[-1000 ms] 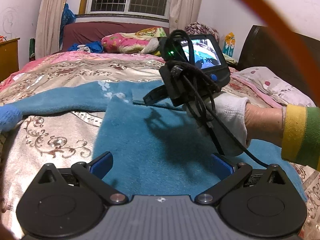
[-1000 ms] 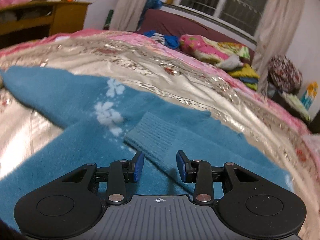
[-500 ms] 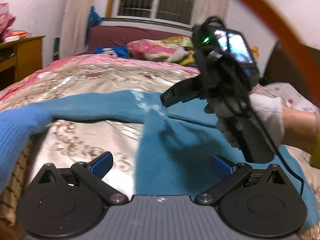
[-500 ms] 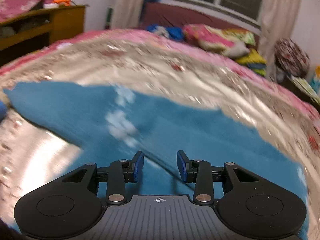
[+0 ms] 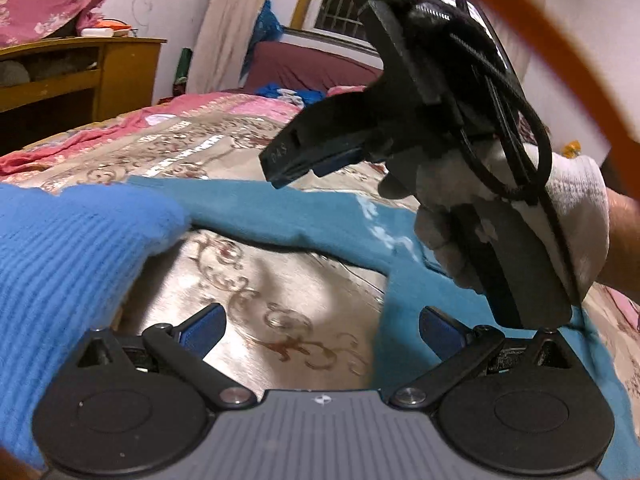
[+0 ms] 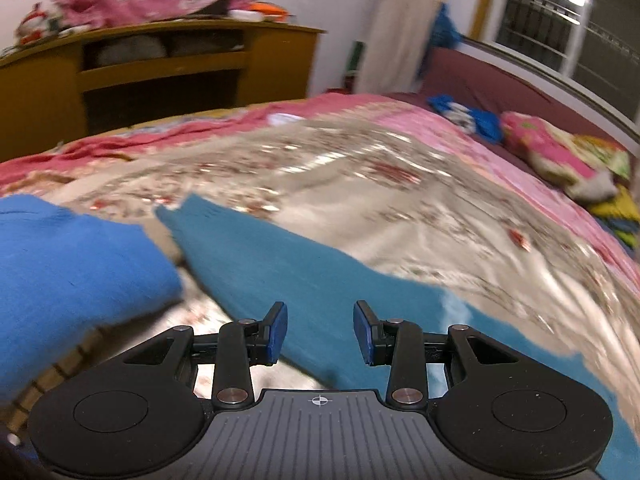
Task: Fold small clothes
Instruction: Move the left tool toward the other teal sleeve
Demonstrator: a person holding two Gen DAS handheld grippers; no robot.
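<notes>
Teal knit, a small sweater [image 6: 304,280], lies spread flat on the shiny floral bedspread [image 6: 420,216], one sleeve reaching out toward the wooden cabinet [image 6: 160,68] side of the bed and ending just beside a folded bright blue knit garment [image 6: 68,264]. White flower marks show on the sweater near its shoulder in the left wrist view.

The right gripper [image 6: 320,330] hangs above that sleeve, tilted downward, its blue pads set partly apart with nothing between them; the sleeve shows through the gap below, and no pad presses on it. From the left wrist view the same tool [image 5: 296,162] is seen from the side, held up clear of the sweater by a hand in a white glove [image 5: 520,216] wrapped round the black handle, with black cables looping over the glove and a green light on the housing.

The left gripper [image 5: 322,326] is low over the bedspread, its pads spread wide and empty, the sweater's body edge just inside the right-hand pad and bare bedspread under the rest of the gap. The bright blue knit garment crowds the left side of this view, close to the left-hand finger.

Beyond the sweater, at the far edge of the bed, lie a pink floral bundle [image 6: 548,152] and a small blue cloth [image 6: 468,116], well apart from it. An orange strap [image 5: 560,48] crosses the upper right of the left wrist view.
</notes>
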